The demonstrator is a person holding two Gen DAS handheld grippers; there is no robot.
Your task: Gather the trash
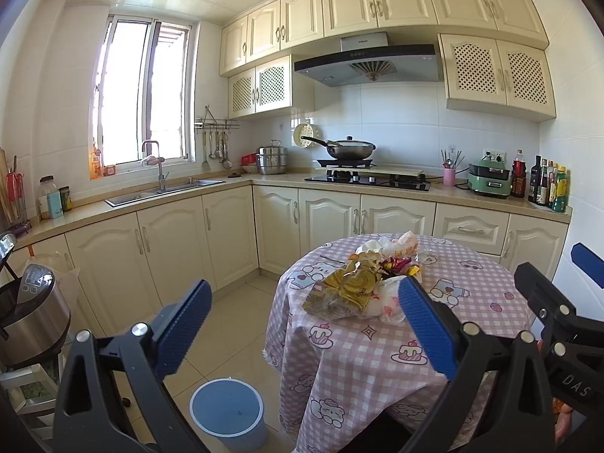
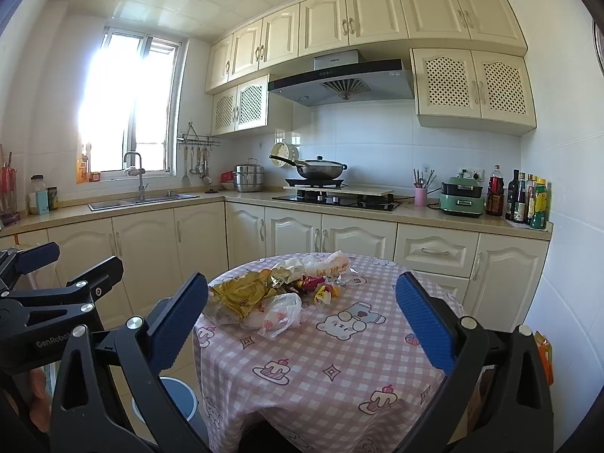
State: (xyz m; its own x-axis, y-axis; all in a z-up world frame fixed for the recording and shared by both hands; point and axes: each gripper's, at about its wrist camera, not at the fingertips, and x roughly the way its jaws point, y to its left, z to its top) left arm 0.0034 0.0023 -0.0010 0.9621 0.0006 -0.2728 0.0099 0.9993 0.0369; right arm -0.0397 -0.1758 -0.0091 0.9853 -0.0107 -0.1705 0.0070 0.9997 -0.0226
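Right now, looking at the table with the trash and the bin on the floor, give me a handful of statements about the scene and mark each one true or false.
1. The trash pile lies on the round table. True.
2. The blue bin stands on the table. False: it stands on the floor beside the table.
3. The left hand-held gripper is open and holds nothing. True.
4. The right hand-held gripper is shut on a wrapper. False: it is open and empty.
5. A wok sits on the stove. True.
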